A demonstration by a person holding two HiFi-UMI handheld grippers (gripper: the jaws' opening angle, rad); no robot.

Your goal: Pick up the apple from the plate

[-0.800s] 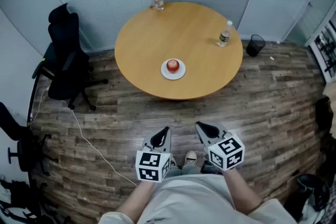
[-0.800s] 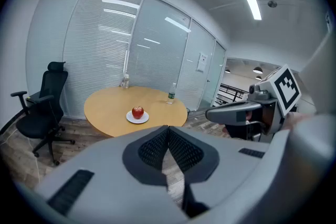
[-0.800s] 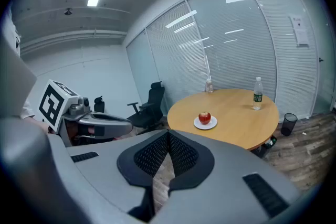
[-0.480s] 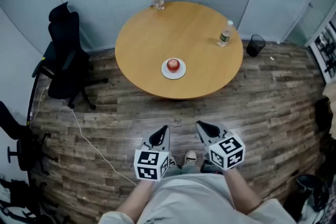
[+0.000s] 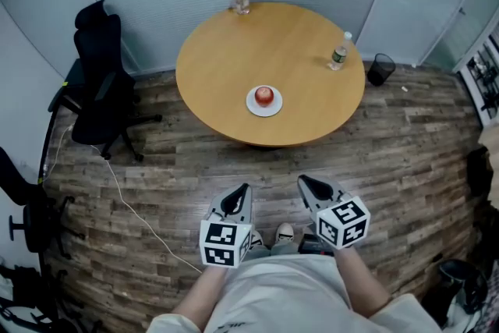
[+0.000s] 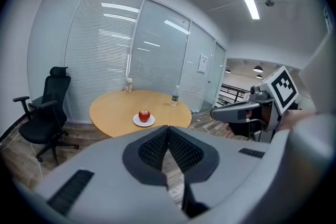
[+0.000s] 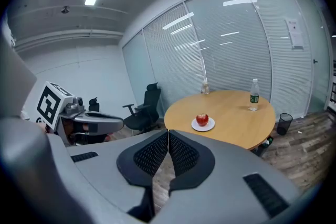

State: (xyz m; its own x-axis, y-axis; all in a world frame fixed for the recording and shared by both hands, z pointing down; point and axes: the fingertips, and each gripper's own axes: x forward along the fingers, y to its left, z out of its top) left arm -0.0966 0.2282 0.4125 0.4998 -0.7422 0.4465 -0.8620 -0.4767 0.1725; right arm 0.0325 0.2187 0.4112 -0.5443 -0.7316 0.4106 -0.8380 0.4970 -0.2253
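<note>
A red apple (image 5: 264,95) rests on a small white plate (image 5: 254,108) near the front edge of a round wooden table (image 5: 234,58). The apple (image 6: 144,114) and plate show again far off in the left gripper view, and the apple (image 7: 202,119) in the right gripper view. My left gripper (image 5: 238,195) and right gripper (image 5: 308,185) hang side by side over the wooden floor, well short of the table. Both are shut with nothing between the pads. The right gripper (image 6: 218,112) shows in the left gripper view, and the left gripper (image 7: 113,122) in the right one.
A plastic water bottle (image 5: 339,53) stands at the table's right edge and a glass jar (image 5: 241,1) at its far edge. A black office chair (image 5: 100,90) sits left of the table, a black bin (image 5: 380,68) right of it. A white cable (image 5: 129,207) runs across the floor.
The table, plate and apple sit slightly further right and lower in the head view. Both grippers keep about the same place and stay shut.
</note>
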